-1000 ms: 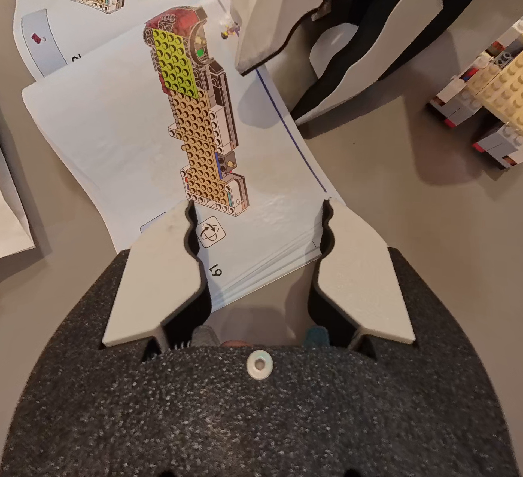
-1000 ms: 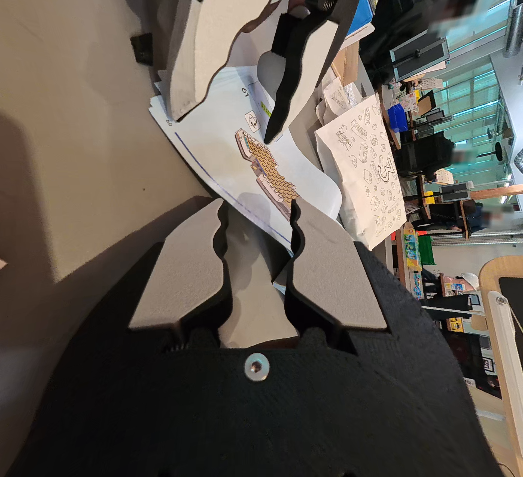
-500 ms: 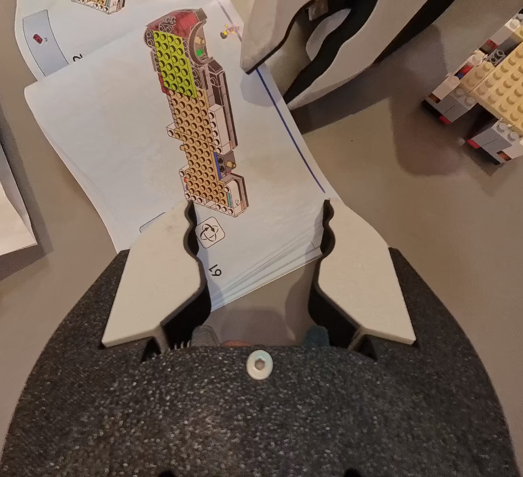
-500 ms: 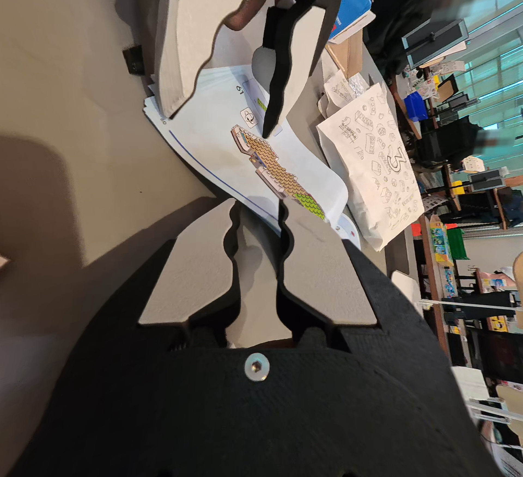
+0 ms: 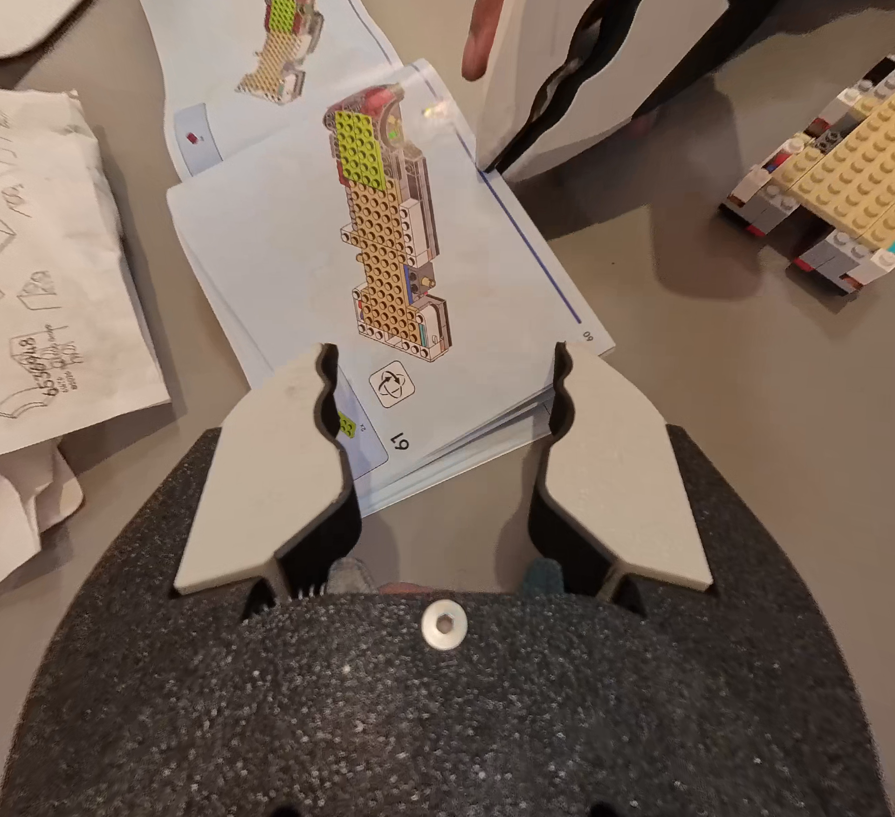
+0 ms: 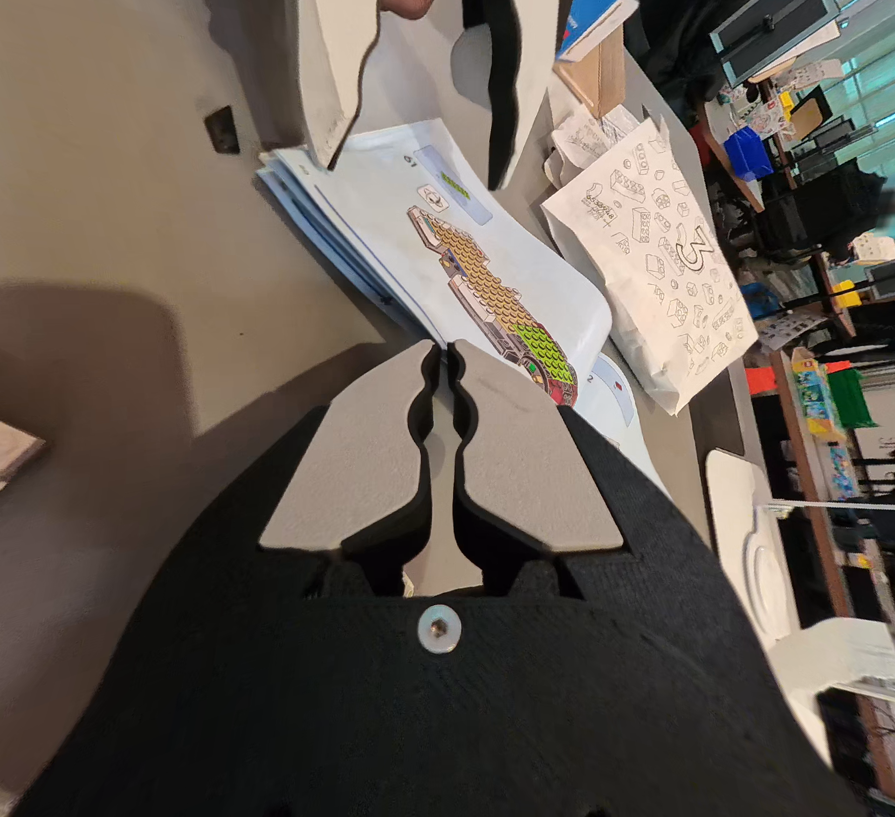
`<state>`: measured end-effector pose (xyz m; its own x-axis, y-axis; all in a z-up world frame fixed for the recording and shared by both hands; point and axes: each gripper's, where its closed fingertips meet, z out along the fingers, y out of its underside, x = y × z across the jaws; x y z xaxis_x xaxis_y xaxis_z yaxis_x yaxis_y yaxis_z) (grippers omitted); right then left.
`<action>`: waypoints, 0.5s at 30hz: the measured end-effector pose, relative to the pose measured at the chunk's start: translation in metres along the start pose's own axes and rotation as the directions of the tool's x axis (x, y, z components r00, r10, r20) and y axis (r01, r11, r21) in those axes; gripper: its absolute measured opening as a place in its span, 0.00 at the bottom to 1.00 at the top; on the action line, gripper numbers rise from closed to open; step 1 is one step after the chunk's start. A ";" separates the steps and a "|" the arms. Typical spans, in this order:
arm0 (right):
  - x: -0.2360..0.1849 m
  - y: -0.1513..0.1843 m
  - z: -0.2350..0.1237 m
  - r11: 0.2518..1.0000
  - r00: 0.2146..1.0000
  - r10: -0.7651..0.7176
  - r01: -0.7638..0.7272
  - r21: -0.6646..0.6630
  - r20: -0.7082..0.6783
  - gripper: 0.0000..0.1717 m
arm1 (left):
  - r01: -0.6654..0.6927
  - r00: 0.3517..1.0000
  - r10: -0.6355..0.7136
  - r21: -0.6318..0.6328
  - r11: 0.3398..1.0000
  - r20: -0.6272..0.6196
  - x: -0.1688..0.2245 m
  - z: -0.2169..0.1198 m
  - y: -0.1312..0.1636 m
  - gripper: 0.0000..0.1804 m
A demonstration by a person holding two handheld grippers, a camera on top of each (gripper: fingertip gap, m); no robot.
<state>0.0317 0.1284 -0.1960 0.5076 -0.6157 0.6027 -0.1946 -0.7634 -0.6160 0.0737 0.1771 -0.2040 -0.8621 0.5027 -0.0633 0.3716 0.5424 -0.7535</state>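
An open instruction booklet [image 5: 300, 231] lies on the grey table [image 5: 726, 454], showing a printed tan and green brick model. My left gripper [image 5: 443, 348] is open and empty, its fingers straddling the booklet's near corner from above without touching it. My right gripper [image 6: 443, 348] is shut, its fingertips pinched on the booklet's page edge [image 6: 421, 324] along the blue line. It also shows in the left wrist view [image 5: 489, 166], tips down on that far right edge. The booklet also shows in the right wrist view [image 6: 484, 231].
A partly built tan, white and grey brick model [image 5: 847, 183] stands on the table at the right. A crumpled white paper bag [image 5: 58, 261] with drawn bricks lies left of the booklet. A person's finger [image 5: 484, 18] rests on the right gripper. Cluttered shelves [image 6: 823, 164] are beyond the table.
My right gripper's fingers closed step by step from half open to shut at the booklet's edge. My left gripper stayed open and drew back and up a little.
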 end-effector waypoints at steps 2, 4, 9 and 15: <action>0.003 -0.001 -0.002 0.999 0.999 0.048 -0.048 0.014 0.007 0.01 | -0.011 1.000 0.010 0.046 0.999 0.020 -0.003 -0.006 -0.007 0.48; 0.006 -0.001 -0.004 0.995 0.996 0.093 -0.093 0.026 0.011 0.01 | -0.021 0.999 0.017 0.100 0.995 0.037 -0.006 -0.013 -0.016 0.48; 0.012 0.001 -0.008 0.984 0.985 0.170 -0.171 0.048 0.015 0.01 | -0.044 0.998 0.033 0.204 0.978 0.054 -0.007 -0.028 -0.031 0.48; 0.015 0.002 -0.010 0.980 0.981 0.192 -0.192 0.059 0.018 0.01 | -0.060 0.998 0.052 0.208 0.976 0.042 -0.003 -0.027 -0.031 0.48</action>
<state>0.0305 0.1159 -0.1836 0.4757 -0.7469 0.4645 -0.2390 -0.6180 -0.7490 0.0740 0.1770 -0.1624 -0.8554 0.5014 -0.1302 0.3428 0.3595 -0.8679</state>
